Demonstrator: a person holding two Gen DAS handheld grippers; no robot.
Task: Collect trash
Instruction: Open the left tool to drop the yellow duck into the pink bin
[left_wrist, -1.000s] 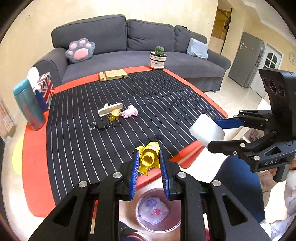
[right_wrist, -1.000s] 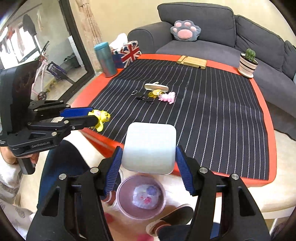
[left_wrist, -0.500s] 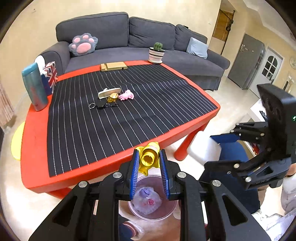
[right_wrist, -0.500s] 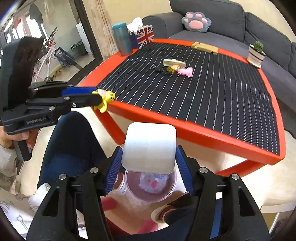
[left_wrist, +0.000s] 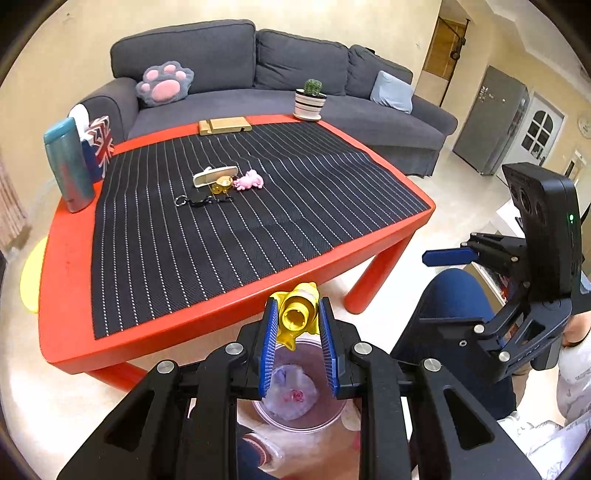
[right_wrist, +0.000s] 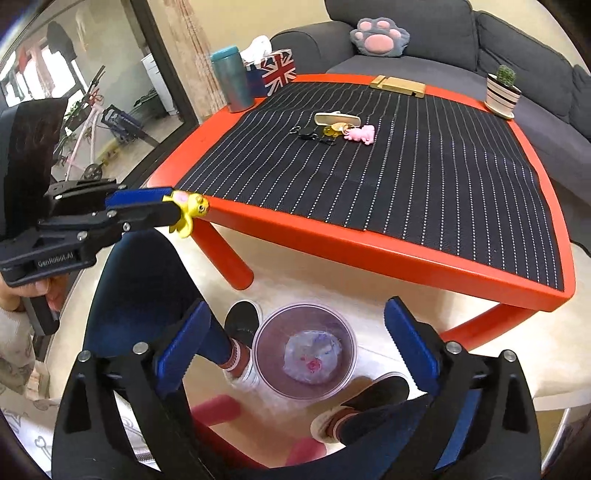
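Note:
My left gripper (left_wrist: 297, 317) is shut on a yellow toy (left_wrist: 297, 314) and holds it above a clear round bin (left_wrist: 325, 421) on the floor. The same toy (right_wrist: 188, 212) shows at the left gripper's tips in the right wrist view. My right gripper (right_wrist: 295, 332) is open and empty, right over the bin (right_wrist: 266, 354). A pale crumpled piece with pink and blue marks (right_wrist: 314, 356) lies in the bin. The white block I held is not visible.
A red table (left_wrist: 62, 295) with a black striped mat stands ahead, carrying a pink toy (left_wrist: 251, 181), keys (left_wrist: 195, 201), a white case (left_wrist: 214, 175), a teal bottle (left_wrist: 68, 166) and a plant pot (left_wrist: 310, 103). The person's feet (right_wrist: 240, 332) flank the bin.
My right gripper has opened and the white block has left it. Both grippers have pulled back from the table toward the bin. The left still holds the yellow toy.

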